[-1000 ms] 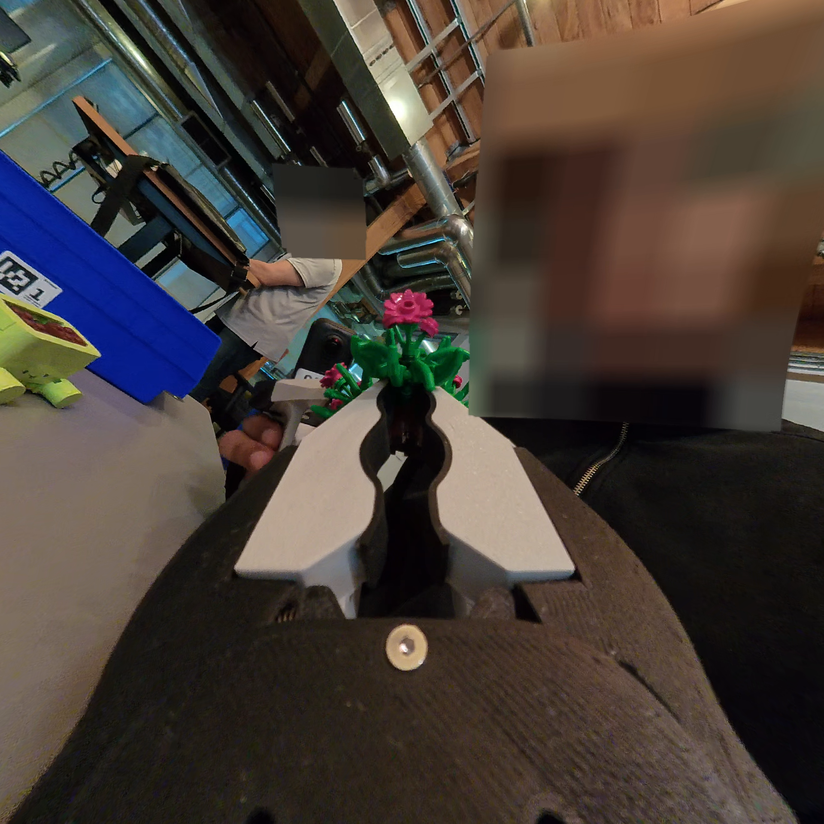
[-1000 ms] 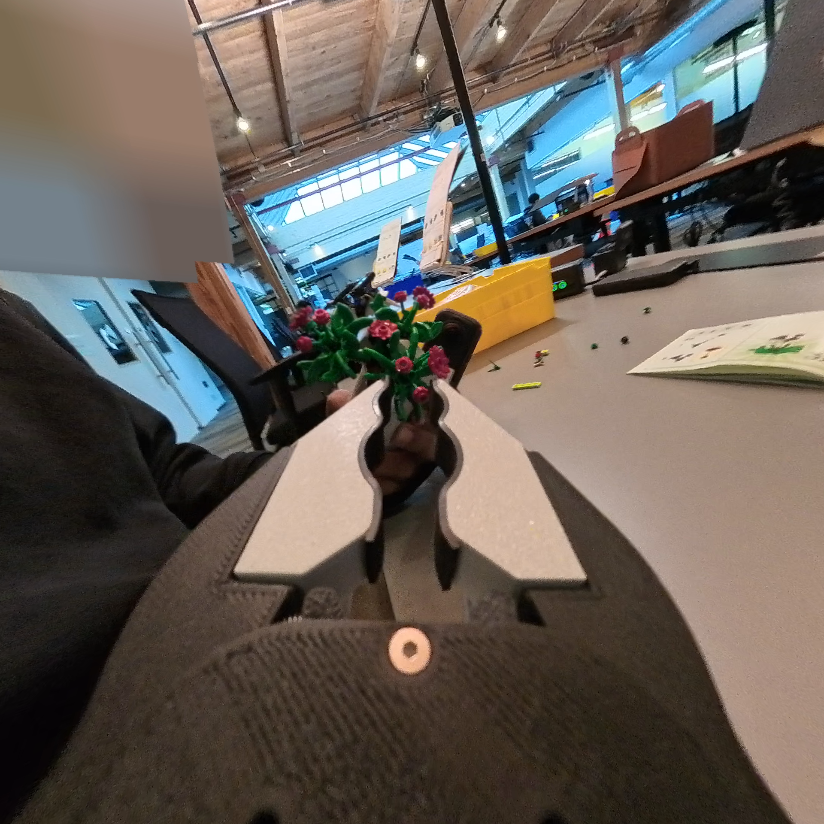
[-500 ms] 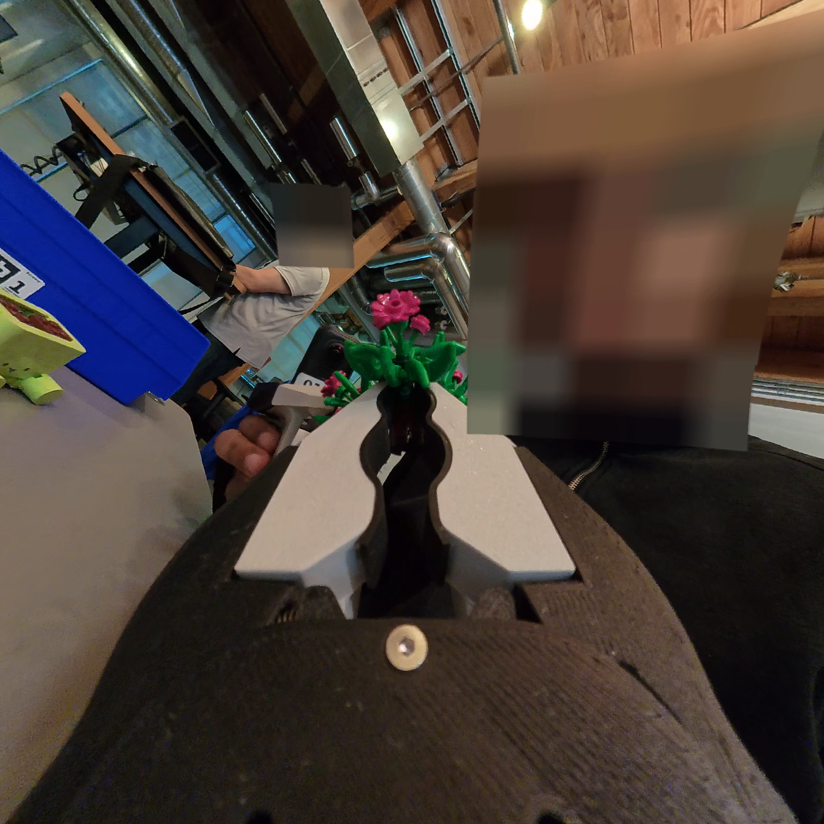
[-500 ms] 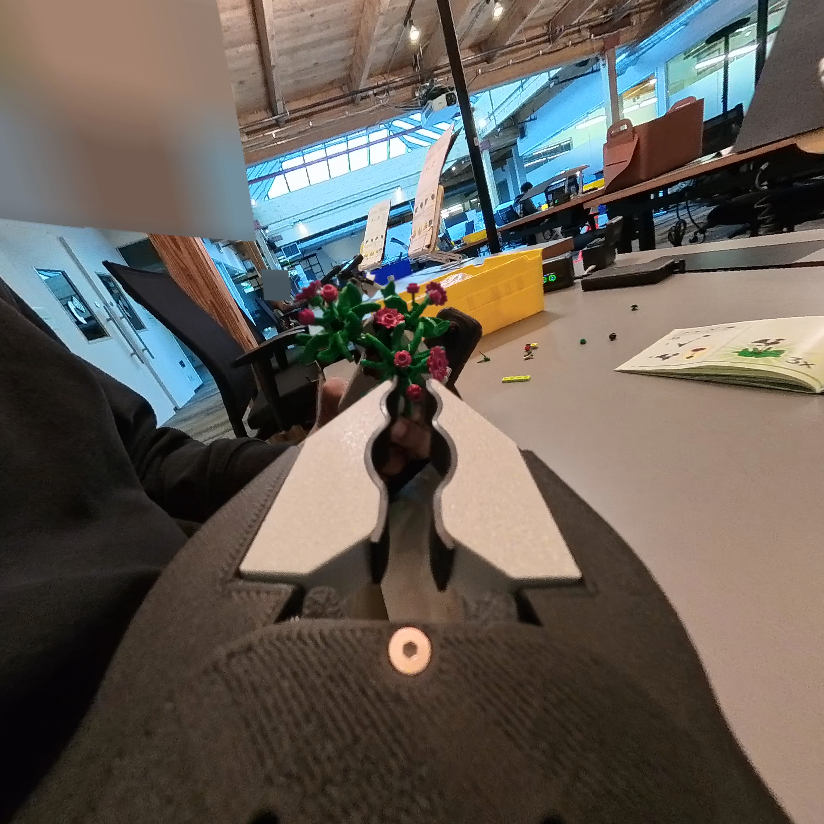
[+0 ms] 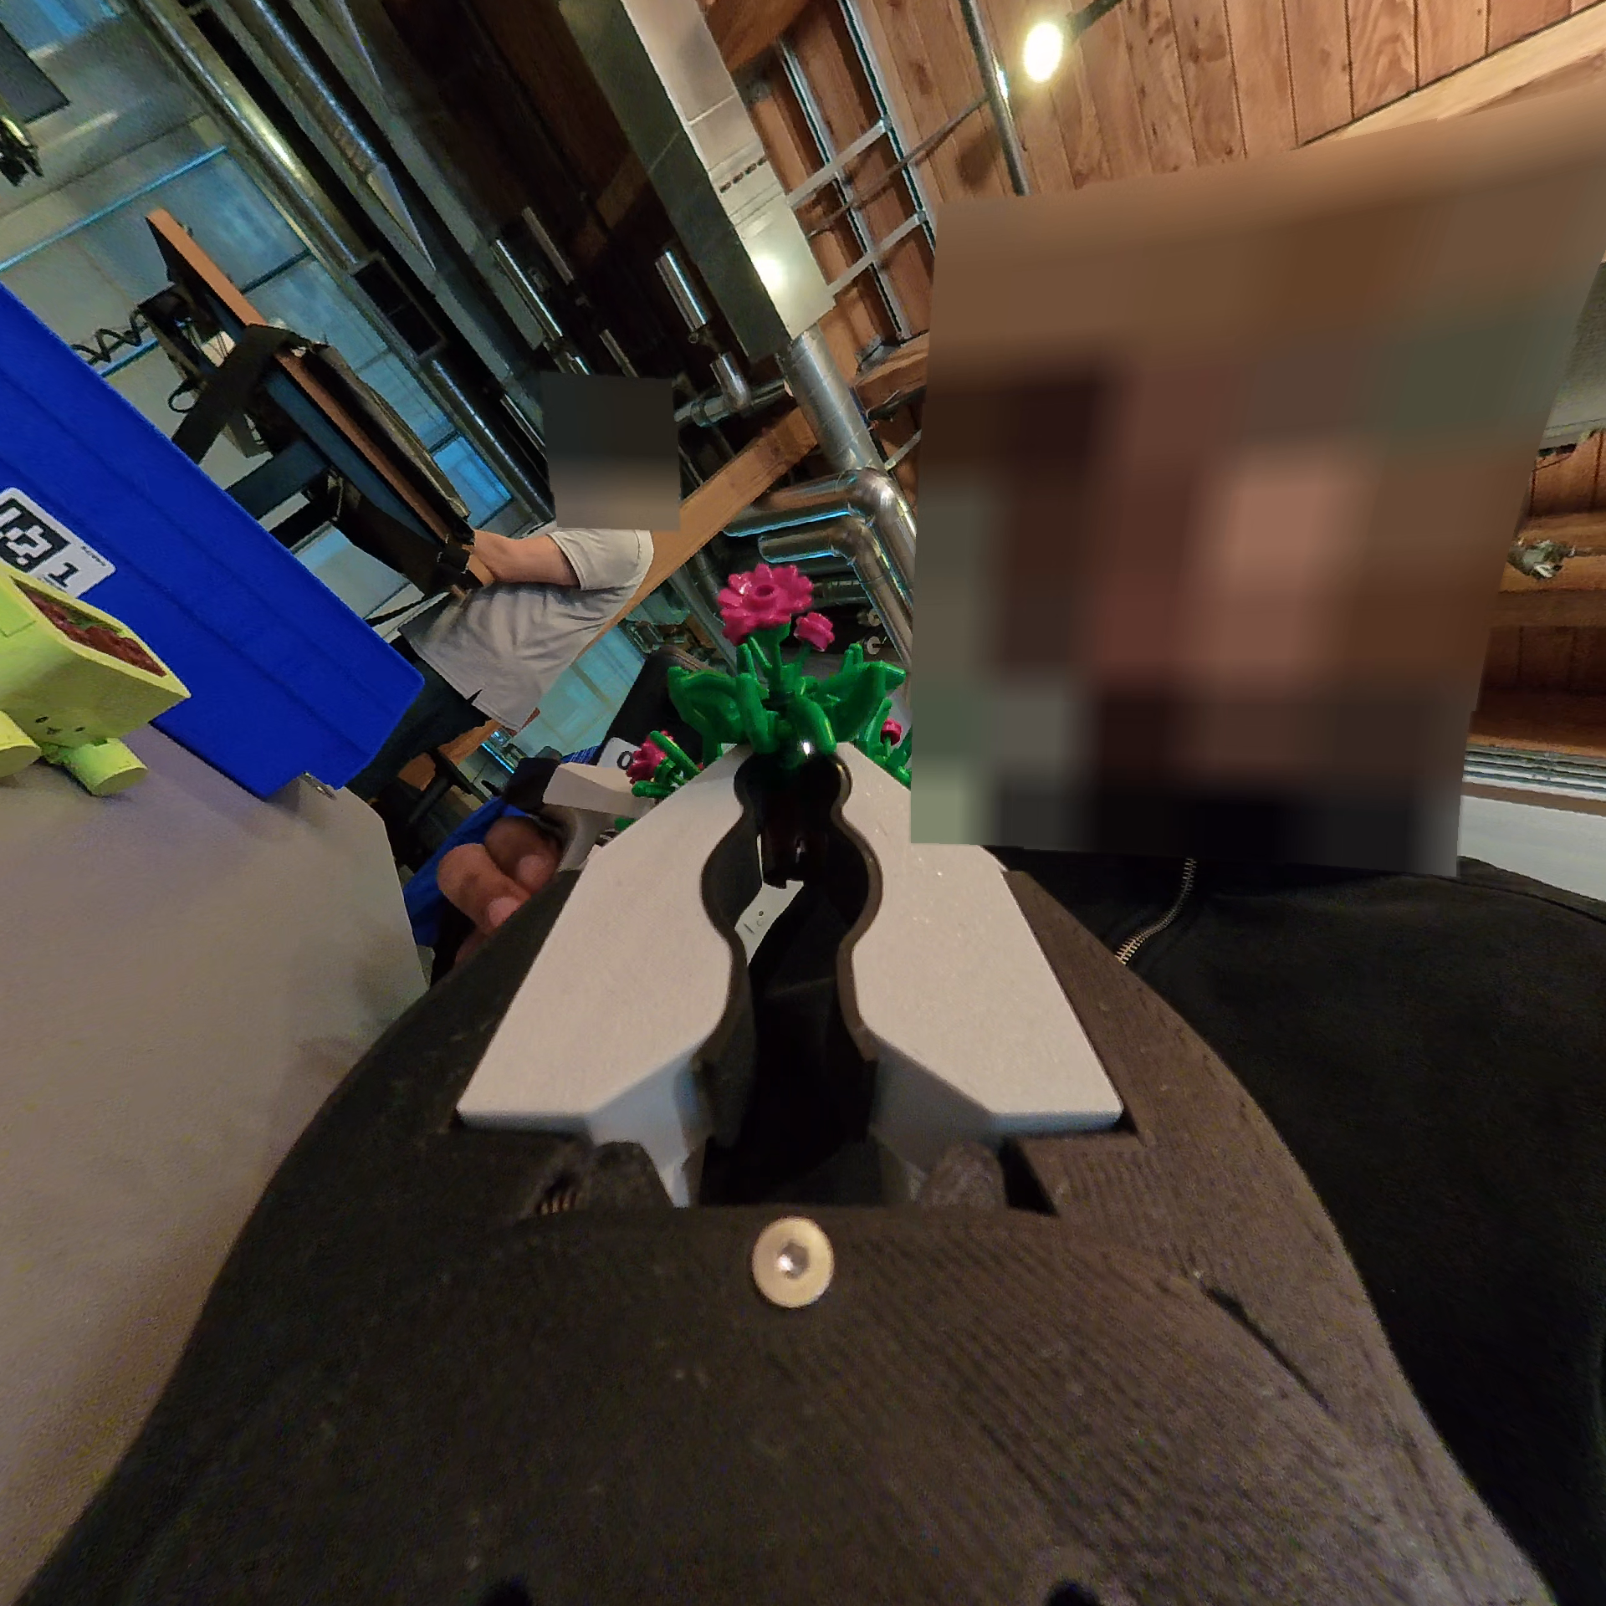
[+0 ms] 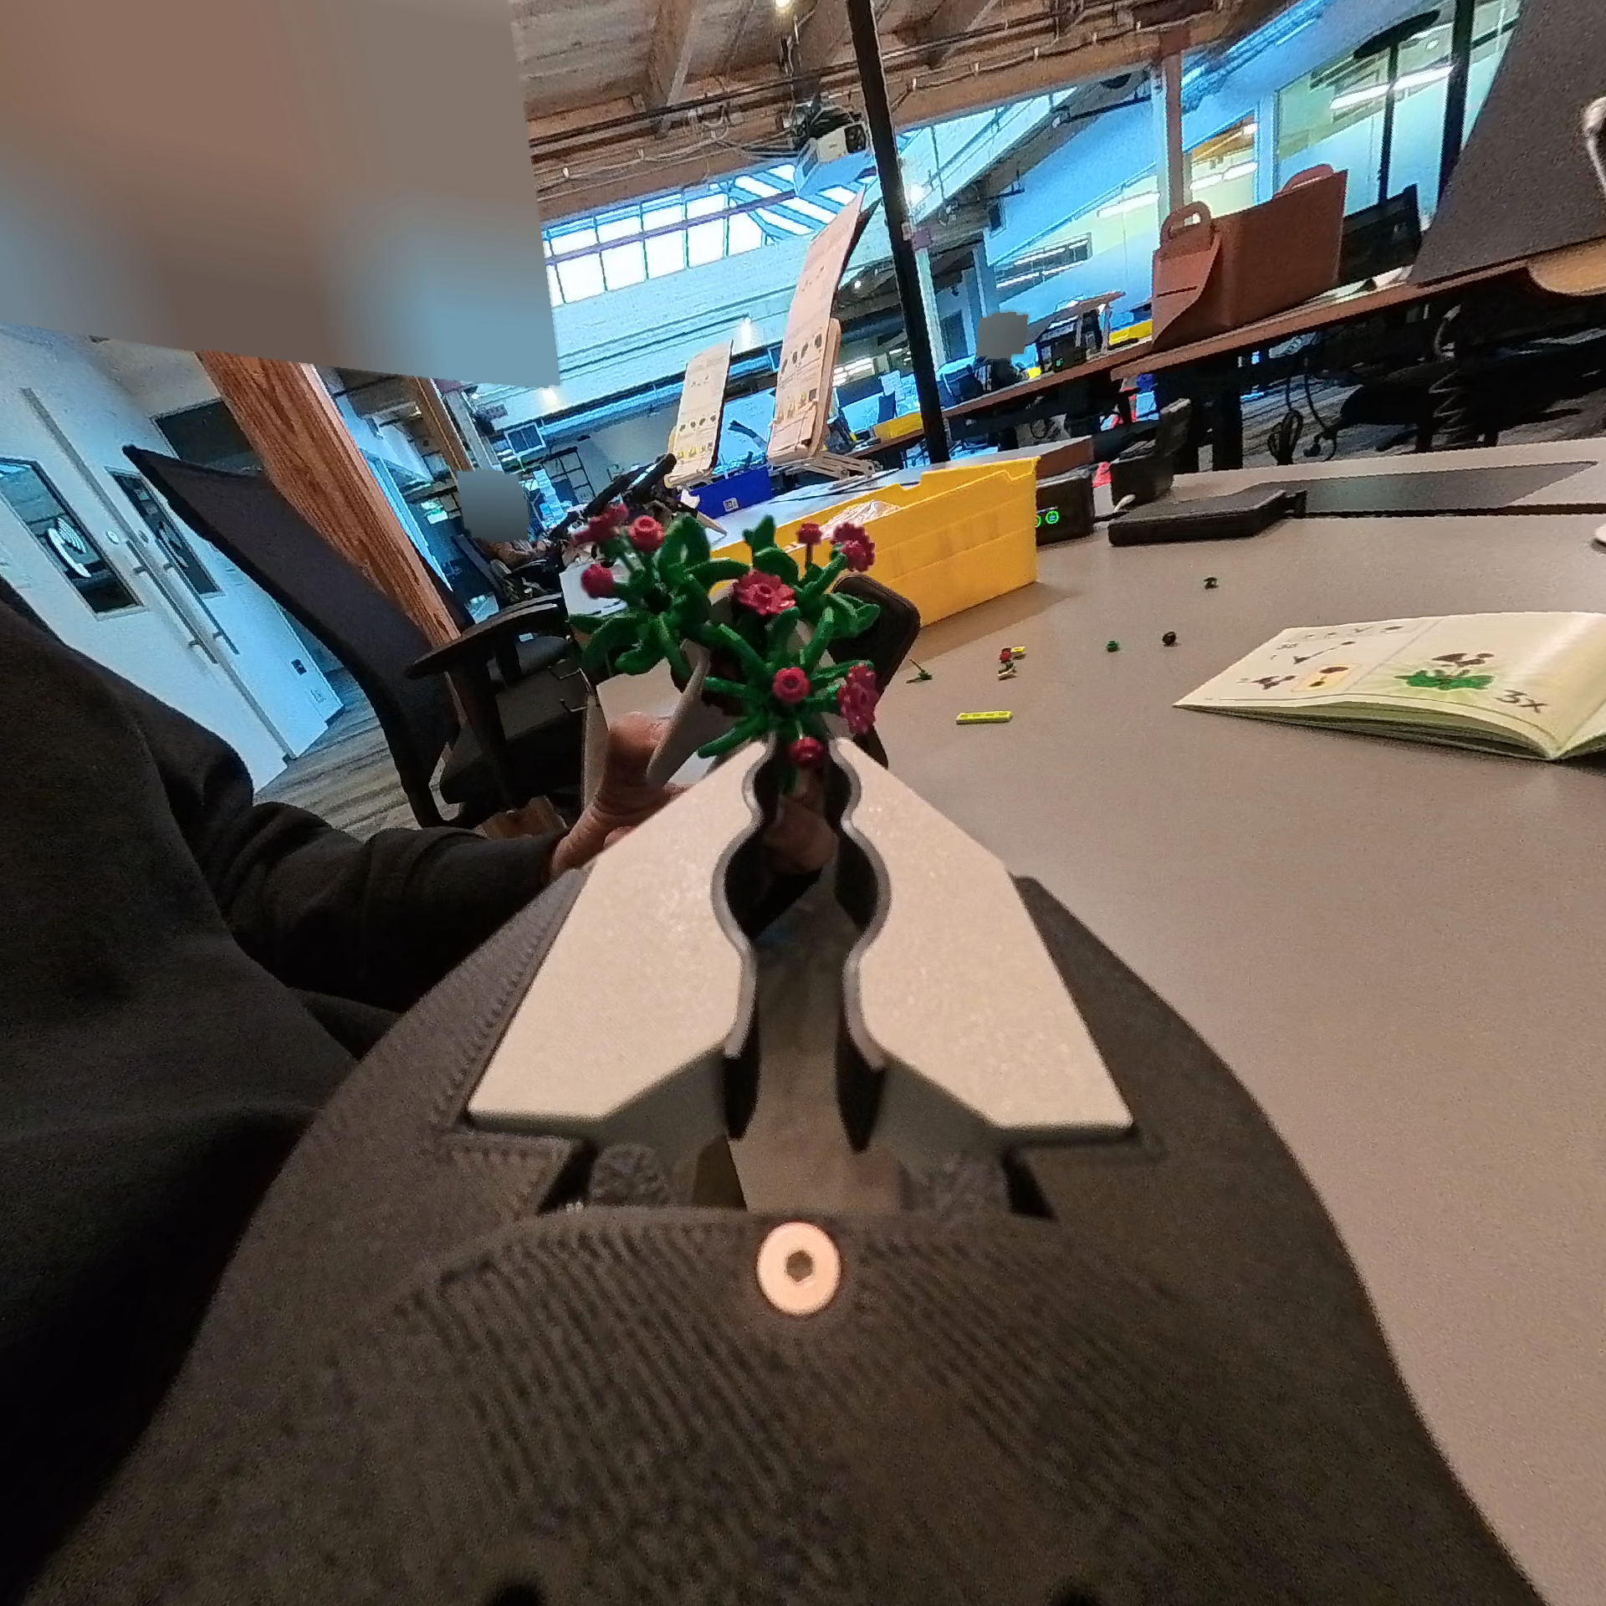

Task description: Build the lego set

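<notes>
My left gripper is shut on the dark stem of a lego plant with green leaves and pink flowers, held in the air in front of the person. My right gripper is shut on the stem of a second green sprig with several pink flowers. The left gripper's cluster shows just behind it in the right wrist view. The two clusters are close together, and I cannot tell whether they are joined. The right gripper's grey finger shows at the left of the left wrist view.
On the grey table lie an open instruction booklet, small loose pieces and a yellow bin. A blue bin and a lime-green lego build stand on the left. A black chair stands beside the table. My left and right fingertips are right by each other. Left tips and right tips are each some 20 centimetres from the lime-green lego build.
Both grippers keep their grip on the flower pieces. Both views have tilted and shifted a little, and the two clusters stay close together.
</notes>
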